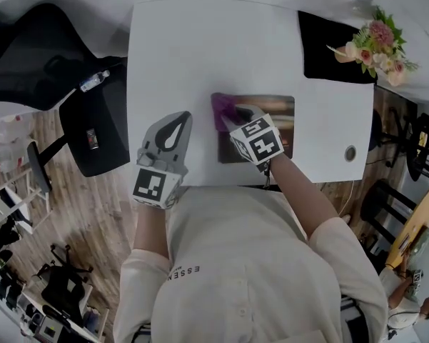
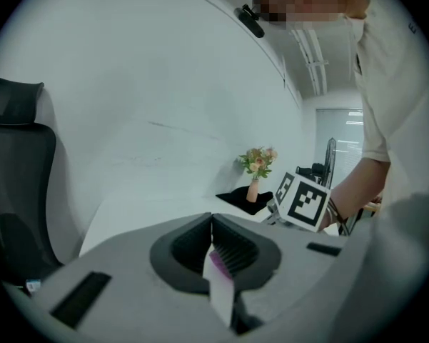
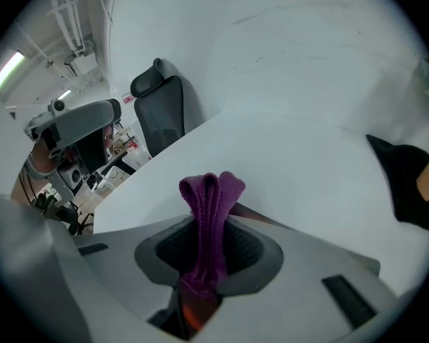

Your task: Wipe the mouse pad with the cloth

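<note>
While your right gripper [image 1: 232, 122] pinches the cloth [image 1: 222, 110] on the mouse pad [image 1: 275, 113] for wiping, your left gripper [image 1: 175, 122] idles, jaws together.

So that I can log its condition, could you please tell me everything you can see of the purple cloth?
The cloth is purple, soft-looking fabric with a fine ribbed texture. It is bunched into a folded strip and clamped between the jaws of the right hand-held gripper, with its looped end sticking out past the tips. In the head view it sits over the left end of the mouse pad. Whether it actually presses on the pad cannot be told.
</note>
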Motion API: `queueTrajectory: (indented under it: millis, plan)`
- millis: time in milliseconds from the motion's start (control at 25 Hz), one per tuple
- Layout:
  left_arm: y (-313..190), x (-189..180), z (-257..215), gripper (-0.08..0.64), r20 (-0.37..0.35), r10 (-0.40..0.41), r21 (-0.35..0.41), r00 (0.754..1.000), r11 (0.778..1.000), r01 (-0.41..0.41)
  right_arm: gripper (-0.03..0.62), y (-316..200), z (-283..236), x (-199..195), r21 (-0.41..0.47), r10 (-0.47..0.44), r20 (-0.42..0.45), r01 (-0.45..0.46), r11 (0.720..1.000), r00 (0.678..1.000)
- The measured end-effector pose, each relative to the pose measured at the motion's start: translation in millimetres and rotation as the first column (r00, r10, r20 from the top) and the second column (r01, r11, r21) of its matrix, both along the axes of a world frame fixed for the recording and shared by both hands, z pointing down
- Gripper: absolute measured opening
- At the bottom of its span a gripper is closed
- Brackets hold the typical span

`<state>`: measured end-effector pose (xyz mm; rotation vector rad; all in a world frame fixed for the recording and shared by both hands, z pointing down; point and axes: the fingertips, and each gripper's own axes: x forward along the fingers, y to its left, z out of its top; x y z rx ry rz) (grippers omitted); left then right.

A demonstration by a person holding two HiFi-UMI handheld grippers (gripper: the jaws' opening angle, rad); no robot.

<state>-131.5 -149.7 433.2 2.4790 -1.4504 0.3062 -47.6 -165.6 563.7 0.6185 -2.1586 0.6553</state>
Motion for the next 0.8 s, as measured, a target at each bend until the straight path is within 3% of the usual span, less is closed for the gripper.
queueTrajectory:
  millis: [280, 800]
  plan:
    - [-3, 16, 3, 0.003, 0.008, -0.04, -0.029, 0.999, 0.999, 0.04, 0.095, -6, 3, 9, -0.078, 0.009, 0.066, -0.004, 0.997, 0.998]
    - [-15, 73, 5, 0.003, 0.025, -0.032, -0.026, 0.999, 0.999, 0.033, 0.097, -17, 4, 71, -0.09, 0.044, 0.071, -0.037, 0.995, 0.997]
